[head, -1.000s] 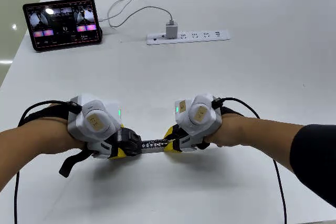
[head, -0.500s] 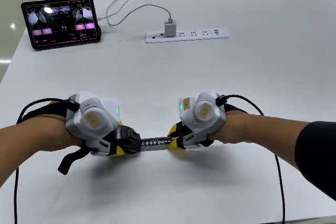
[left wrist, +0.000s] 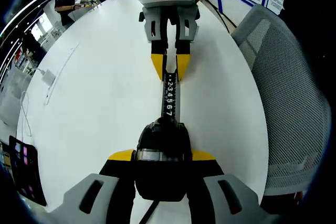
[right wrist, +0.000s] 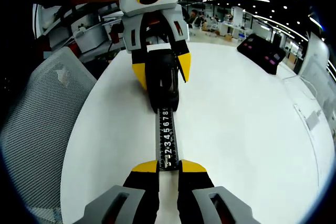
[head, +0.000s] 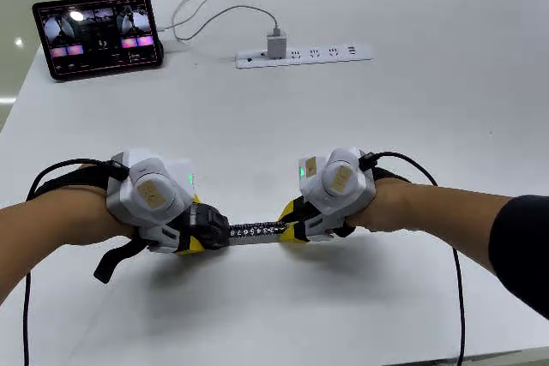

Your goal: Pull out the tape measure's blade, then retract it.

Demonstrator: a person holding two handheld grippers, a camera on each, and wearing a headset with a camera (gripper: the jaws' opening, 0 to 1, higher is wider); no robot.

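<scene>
Left gripper (head: pixel 199 233) jaws clenched on the tape measure case (left wrist: pixel 163 163), low over the worktop (head: pixel 360 126). Right gripper (head: pixel 293 229) jaws pinch the blade (right wrist: pixel 166 135) tip. Grippers are farther apart than a second ago and more blade is out. Extension is underway; retraction not begun.

The left gripper (head: pixel 204 227) and right gripper (head: pixel 288 223) are facing each other, jaws clamping; forearms (head: pixel 51 220) are seemingly resting low.

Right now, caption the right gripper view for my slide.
Right gripper pinches the tip of the blade, pulled partway from the tape measure held by the left gripper.
</scene>
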